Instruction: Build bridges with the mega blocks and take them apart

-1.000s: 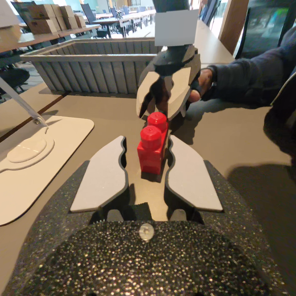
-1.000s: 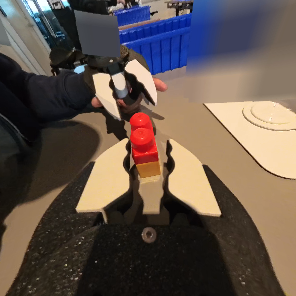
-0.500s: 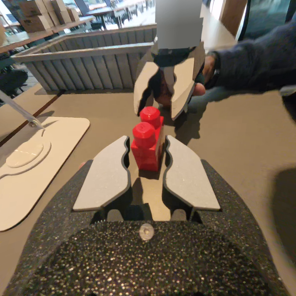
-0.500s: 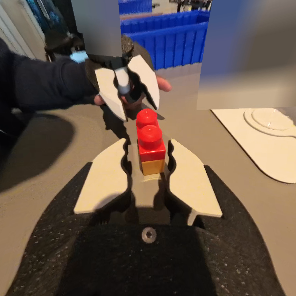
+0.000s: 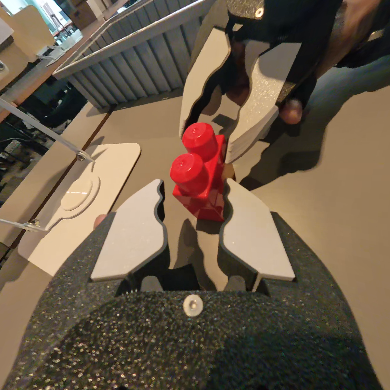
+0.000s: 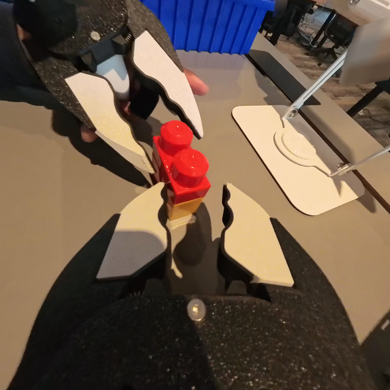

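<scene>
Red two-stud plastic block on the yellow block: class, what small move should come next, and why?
Probably close the left gripper on the red two-stud plastic block. Both grippers stand open astride the stack, the right gripper at the yellow block beneath, so nothing is yet held for pulling them apart.

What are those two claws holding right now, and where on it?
Nothing is clamped. Both the left gripper and right gripper are open, straddling opposite ends of the red block stacked on a yellow block.
</scene>
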`<control>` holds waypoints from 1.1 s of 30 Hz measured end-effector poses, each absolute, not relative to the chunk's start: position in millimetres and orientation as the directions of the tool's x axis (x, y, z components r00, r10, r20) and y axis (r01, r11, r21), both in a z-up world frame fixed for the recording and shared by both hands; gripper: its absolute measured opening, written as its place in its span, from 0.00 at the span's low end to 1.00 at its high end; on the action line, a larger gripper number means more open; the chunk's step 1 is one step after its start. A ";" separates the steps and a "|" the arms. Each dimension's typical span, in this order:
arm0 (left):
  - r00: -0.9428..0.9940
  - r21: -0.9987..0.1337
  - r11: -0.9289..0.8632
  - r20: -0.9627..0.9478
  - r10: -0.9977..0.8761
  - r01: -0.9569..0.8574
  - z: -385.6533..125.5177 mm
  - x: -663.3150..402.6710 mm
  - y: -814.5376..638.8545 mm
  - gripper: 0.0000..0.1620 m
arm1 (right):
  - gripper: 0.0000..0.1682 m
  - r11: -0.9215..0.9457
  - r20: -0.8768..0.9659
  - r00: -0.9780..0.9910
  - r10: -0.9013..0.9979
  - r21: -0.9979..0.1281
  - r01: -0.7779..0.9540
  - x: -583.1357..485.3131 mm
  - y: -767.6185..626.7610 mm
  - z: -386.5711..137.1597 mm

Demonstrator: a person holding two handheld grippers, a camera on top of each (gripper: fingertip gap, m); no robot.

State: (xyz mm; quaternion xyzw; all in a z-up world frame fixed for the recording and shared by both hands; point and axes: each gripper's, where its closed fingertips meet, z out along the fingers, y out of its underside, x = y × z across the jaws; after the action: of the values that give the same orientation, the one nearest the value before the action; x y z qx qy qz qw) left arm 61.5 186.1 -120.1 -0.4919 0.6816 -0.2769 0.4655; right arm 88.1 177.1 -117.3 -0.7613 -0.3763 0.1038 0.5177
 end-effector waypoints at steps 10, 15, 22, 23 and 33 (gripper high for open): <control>0.103 -0.835 0.365 -0.441 -0.892 -0.411 -110.4 62.0 200.0 0.37 | 0.32 -0.137 0.188 0.772 0.607 -0.932 0.335 99.6 180.4 -97.8; 0.204 -0.872 0.321 -0.413 -0.888 -0.369 -99.3 65.0 202.7 0.40 | 0.33 -0.114 0.107 0.847 0.520 -0.974 0.193 114.6 186.0 -81.2; 0.645 -0.977 0.108 -0.202 -0.737 -0.183 -65.8 25.2 244.0 0.39 | 0.32 -0.056 0.093 0.964 0.251 -0.992 0.110 139.6 193.1 -66.1; 0.684 -0.986 0.070 -0.156 -0.713 -0.152 -64.2 19.5 248.1 0.39 | 0.32 -0.052 0.094 0.970 0.226 -0.993 0.108 141.1 194.5 -65.2; 0.789 -0.992 -0.061 -0.051 -0.612 -0.111 -70.1 16.9 237.1 0.39 | 0.38 -0.090 0.054 0.992 0.116 -0.994 0.064 141.9 189.7 -67.6</control>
State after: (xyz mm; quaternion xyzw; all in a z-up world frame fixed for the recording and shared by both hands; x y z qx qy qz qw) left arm 16.9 237.1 -70.1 -0.7011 0.2579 -0.1971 0.6349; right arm 141.9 189.7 -67.6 -0.7380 -0.0610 0.0191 0.6718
